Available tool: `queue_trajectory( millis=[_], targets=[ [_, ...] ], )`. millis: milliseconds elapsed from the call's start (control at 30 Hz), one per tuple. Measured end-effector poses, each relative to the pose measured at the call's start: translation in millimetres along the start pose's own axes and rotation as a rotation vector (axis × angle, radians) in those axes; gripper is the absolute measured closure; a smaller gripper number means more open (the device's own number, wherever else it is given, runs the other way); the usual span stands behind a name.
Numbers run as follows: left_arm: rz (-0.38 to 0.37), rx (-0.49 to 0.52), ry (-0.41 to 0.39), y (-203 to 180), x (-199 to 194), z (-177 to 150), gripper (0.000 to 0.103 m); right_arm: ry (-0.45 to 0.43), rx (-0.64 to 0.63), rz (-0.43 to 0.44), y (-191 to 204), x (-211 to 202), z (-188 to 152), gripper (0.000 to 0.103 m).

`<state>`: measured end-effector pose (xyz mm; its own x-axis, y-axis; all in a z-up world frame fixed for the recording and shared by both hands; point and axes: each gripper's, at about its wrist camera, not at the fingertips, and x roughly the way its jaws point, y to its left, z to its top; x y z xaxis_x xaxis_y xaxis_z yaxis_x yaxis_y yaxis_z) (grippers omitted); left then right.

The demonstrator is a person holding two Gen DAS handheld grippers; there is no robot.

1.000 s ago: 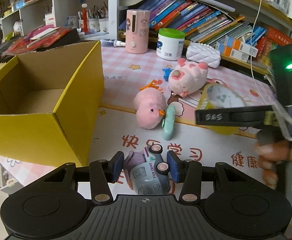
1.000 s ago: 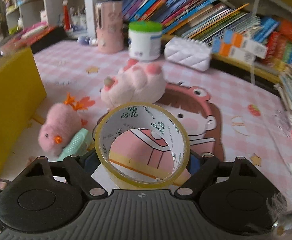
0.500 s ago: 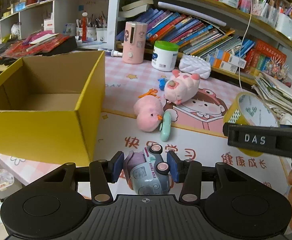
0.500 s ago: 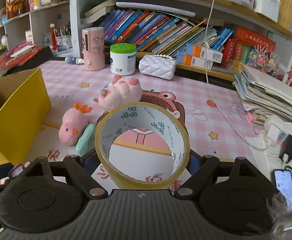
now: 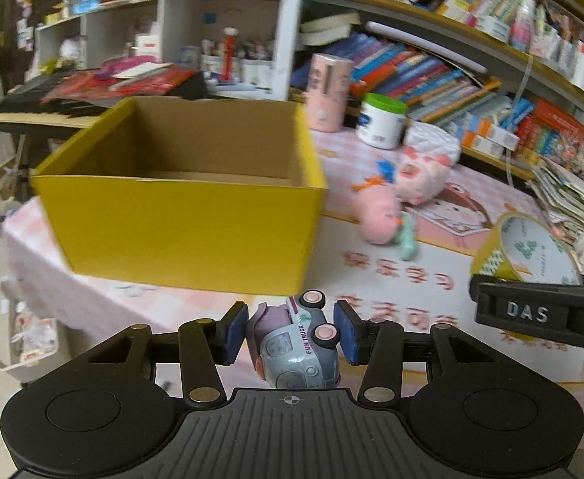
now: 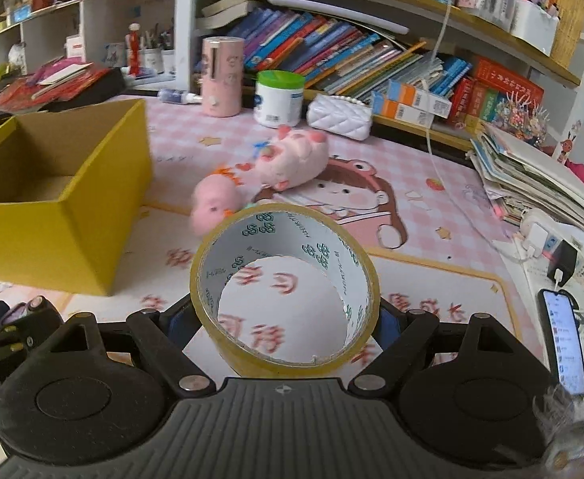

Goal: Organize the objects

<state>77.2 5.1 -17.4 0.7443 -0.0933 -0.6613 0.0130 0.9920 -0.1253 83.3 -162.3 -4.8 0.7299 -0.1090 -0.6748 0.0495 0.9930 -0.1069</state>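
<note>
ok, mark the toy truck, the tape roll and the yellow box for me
toy truck (image 5: 296,349), left wrist view, on its grey cab, between the pads.
tape roll (image 6: 334,245), right wrist view, on the printed white inner wall.
yellow box (image 5: 180,231), left wrist view, on the near outer wall.

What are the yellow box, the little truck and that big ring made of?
Yellow box: cardboard by the look, matte yellow outside, raw brown inside, with folded edges.
Little truck: probably hard plastic, smooth and faintly glossy, with moulded pink wheels.
Big ring: a roll of packing tape, a printed white card core under shiny yellowish film.
</note>
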Motion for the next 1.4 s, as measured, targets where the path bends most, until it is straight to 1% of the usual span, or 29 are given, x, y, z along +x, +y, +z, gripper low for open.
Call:
queue_trajectory(
  millis=[200,567,767,1000,1400],
  targets=[
    [0.037,-0.006,-0.009,36,-20,-9,0.058,0.022,-0.013,0.012,40,-20,-16,0.019],
    [0.086,0.031,0.0,90,-50,-35,0.058,0.053,-0.024,0.04,103,-45,-55,0.019],
    [0.107,0.022,-0.006,113,-61,-41,0.058,0.058,-0.042,0.064,129,-54,-63,0.019],
    [0.113,0.008,-0.022,128,-70,-42,0.058,0.051,-0.062,0.071,144,-60,-62,0.019],
    [0.096,0.024,-0.061,132,-79,-38,0.058,0.02,-0.042,0.078,146,-73,-61,0.019]
  ],
)
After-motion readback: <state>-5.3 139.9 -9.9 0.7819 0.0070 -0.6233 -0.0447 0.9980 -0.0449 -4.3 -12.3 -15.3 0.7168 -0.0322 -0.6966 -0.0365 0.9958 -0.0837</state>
